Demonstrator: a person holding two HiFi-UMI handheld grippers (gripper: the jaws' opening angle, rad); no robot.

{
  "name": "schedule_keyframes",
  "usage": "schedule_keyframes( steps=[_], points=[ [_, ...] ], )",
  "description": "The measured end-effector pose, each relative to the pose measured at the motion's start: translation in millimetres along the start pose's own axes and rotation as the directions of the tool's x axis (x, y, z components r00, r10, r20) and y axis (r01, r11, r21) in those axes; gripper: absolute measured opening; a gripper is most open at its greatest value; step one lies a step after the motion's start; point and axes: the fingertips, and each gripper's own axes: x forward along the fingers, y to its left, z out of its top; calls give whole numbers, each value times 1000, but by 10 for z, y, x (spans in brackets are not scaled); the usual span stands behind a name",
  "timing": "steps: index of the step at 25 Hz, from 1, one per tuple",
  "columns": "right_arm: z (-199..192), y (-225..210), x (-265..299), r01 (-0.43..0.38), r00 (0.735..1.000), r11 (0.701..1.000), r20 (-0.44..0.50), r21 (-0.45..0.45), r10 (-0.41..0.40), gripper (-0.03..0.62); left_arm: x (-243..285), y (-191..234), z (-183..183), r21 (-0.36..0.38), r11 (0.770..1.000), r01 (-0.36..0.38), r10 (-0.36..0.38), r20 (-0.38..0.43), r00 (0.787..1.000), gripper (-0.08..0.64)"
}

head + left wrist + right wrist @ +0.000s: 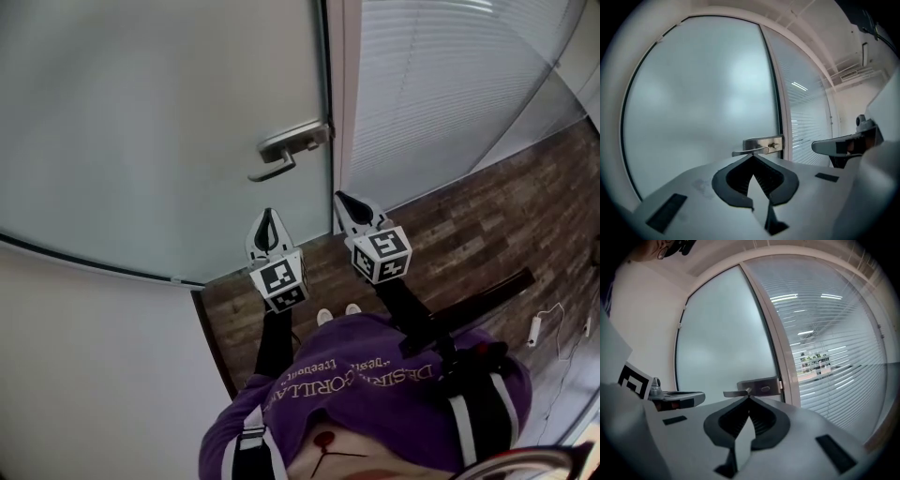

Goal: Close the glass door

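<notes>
The frosted glass door (pixel 159 131) stands with its right edge against the white frame (pixel 339 94). Its metal lever handle (pixel 286 150) points left. My left gripper (pixel 269 214) is shut with nothing in it, just below the handle and a little back from the door. My right gripper (pixel 339 197) is also shut and empty, in front of the frame to the right of the handle. In the left gripper view the closed tips (pixel 752 156) sit under the handle (pixel 757 146). The right gripper view shows its tips (pixel 749 397) below the handle (pixel 752 389).
A glass panel with white blinds (pixel 441 84) fills the right of the frame. Brown wood floor (pixel 469 234) lies below, with a white cable and small device (pixel 536 328) at the right. A white wall (pixel 84 375) runs along the left.
</notes>
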Motion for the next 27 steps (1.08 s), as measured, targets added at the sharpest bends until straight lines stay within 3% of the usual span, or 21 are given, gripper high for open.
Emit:
schedule_keyframes(
  steps=[4, 11, 19, 24, 27],
  points=[
    [-20, 60, -2, 1, 1000, 1000, -9, -17, -1, -9, -83, 124, -34, 3, 999, -45, 45, 10, 999, 2],
    [-23, 84, 5, -3, 1000, 1000, -23, -30, 2, -9, -120, 174, -100, 2, 998, -62, 62, -5, 998, 2],
    [-19, 101, 39, -13, 1000, 999, -27, -41, 12, -9, -97, 155, -151, 20, 998, -52, 52, -14, 999, 2],
    [-32, 75, 68, -13, 1000, 999, -29, -45, 12, -9, -62, 103, -187, -29, 999, -37, 36, -28, 999, 2],
    [-33, 69, 69, -13, 999, 999, -30, -44, 12, -9, -50, 124, -226, 17, 999, -41, 42, -32, 999, 2]
  ],
)
